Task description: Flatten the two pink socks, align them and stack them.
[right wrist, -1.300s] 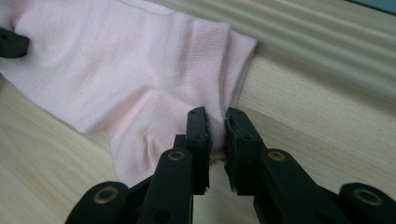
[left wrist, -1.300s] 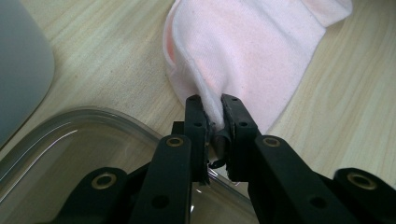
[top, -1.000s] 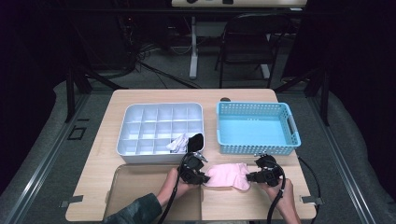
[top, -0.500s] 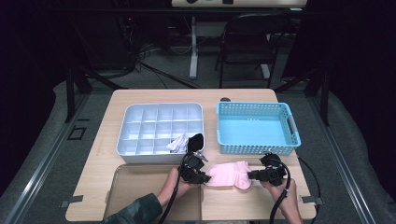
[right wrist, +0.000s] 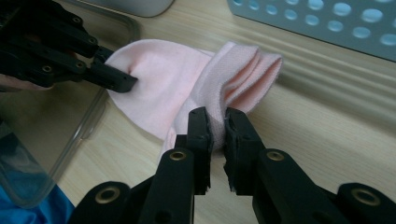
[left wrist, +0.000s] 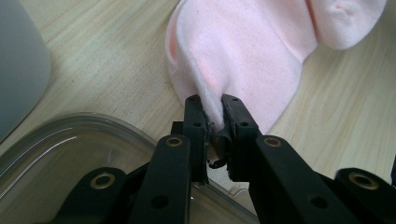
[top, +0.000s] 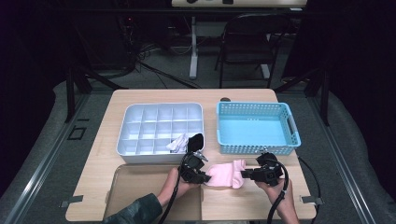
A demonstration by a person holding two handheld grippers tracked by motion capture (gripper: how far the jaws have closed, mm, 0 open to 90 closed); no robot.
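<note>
1. Since a second ago the right gripper (top: 249, 173) has lifted a little with its end of the pink sock (top: 226, 173), while the left gripper (top: 201, 178) has kept its place — the sock now sags slightly between them.
2. Both sets of jaws are pinched narrow on cloth: in the left gripper view the left gripper (left wrist: 214, 114) nips a fold at one end of the pink sock (left wrist: 243, 51), and in the right gripper view the right gripper (right wrist: 217, 126) clamps the ribbed, doubled end of the pink sock (right wrist: 187, 84).
3. I'd judge the step in hand to be folding or bundling the sock, held just in front of the blue basket (top: 291, 122).
4. Next, it seems, comes carrying one end over the other, then a lift toward a container; both grips must hold so the thin cloth doesn't slip out.
5. Room is tight — the basket's front wall lies just behind the sock, the white divided tray (top: 128, 126) to the basket's left, and a clear lid (top: 140, 172) beneath the left gripper. Upward is the free way.
</note>
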